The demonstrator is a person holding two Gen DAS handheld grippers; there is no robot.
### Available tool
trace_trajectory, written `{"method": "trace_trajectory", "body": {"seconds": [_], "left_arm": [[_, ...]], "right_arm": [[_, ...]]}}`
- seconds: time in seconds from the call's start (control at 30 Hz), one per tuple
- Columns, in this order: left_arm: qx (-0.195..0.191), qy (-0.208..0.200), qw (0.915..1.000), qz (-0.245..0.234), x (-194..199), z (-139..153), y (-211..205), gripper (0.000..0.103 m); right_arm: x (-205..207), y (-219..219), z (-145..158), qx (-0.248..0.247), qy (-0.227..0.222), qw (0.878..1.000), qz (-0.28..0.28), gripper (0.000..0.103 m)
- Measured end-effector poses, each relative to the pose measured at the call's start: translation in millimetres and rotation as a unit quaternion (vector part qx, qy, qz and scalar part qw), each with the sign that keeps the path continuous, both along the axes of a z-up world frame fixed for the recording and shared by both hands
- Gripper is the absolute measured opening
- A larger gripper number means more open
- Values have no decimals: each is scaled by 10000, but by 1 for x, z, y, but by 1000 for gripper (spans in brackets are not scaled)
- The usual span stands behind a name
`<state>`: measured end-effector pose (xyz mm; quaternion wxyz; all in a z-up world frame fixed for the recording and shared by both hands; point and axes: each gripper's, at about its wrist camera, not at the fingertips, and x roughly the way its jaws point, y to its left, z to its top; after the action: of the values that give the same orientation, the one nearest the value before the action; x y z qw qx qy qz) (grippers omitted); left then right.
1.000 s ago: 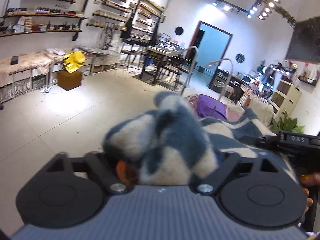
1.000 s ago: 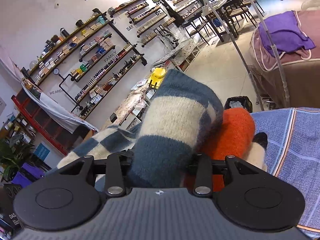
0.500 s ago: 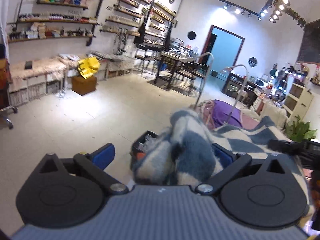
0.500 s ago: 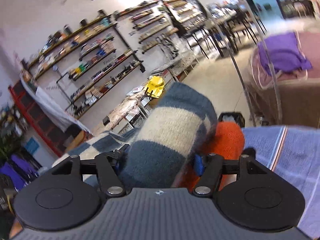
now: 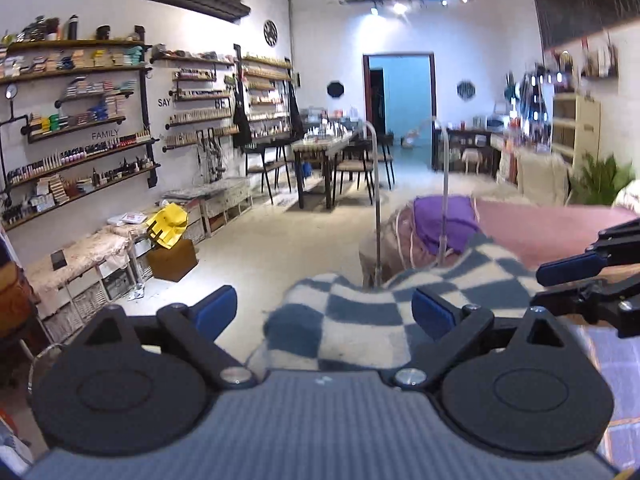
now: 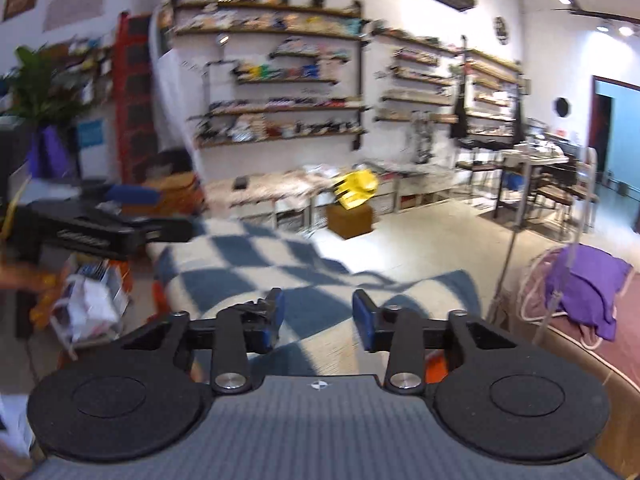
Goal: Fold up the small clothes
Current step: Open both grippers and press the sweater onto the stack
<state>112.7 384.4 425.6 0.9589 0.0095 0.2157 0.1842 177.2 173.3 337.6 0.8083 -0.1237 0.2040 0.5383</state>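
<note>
Blue-and-cream checked fleece garment (image 5: 360,320) lies spread below both my grippers, its near edge hidden under their bodies. From the left wrist view the cloth's left border drops off towards bare pale floor (image 5: 256,248), so I've got open room that side, all the way to the bench with the yellow bag (image 5: 168,224). My left gripper (image 5: 324,312) has its jaws spread wide, just eased in a touch, and the blue pads stand clear on either side of the fleece without pressing it. My right gripper (image 6: 316,316) points slightly down over the checks; its jaws have just been closing to a middling gap, and the pads hang above the cloth, gripping nothing. In the right wrist view the left gripper shows as a dark blurred shape at the cloth's far left corner, a hand behind it smeared. Purple cloth (image 6: 588,284) on the pink couch sits off to the right, apart from the fleece. Something orange peeks from under my right gripper's body; I can't make it out.
</note>
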Motion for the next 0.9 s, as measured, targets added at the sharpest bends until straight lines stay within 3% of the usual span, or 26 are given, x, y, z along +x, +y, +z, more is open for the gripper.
{"method": "trace_trajectory", "body": {"seconds": [0.2, 0.33, 0.7, 0.9], "left_arm": [[-275, 658, 9974, 48, 17, -32, 2, 95], [-886, 637, 9940, 53, 13, -51, 34, 101], [-1452, 481, 9882, 46, 8, -83, 58, 103], [-1457, 534, 9878, 103, 5, -75, 62, 103]], "right_arm": [[3, 3, -16, -317, 110, 9994, 92, 60], [-1, 4, -26, -474, 99, 9987, 154, 60], [-13, 9, -37, -736, 155, 9972, 50, 62], [-17, 19, -30, -902, 109, 9958, 46, 63]]}}
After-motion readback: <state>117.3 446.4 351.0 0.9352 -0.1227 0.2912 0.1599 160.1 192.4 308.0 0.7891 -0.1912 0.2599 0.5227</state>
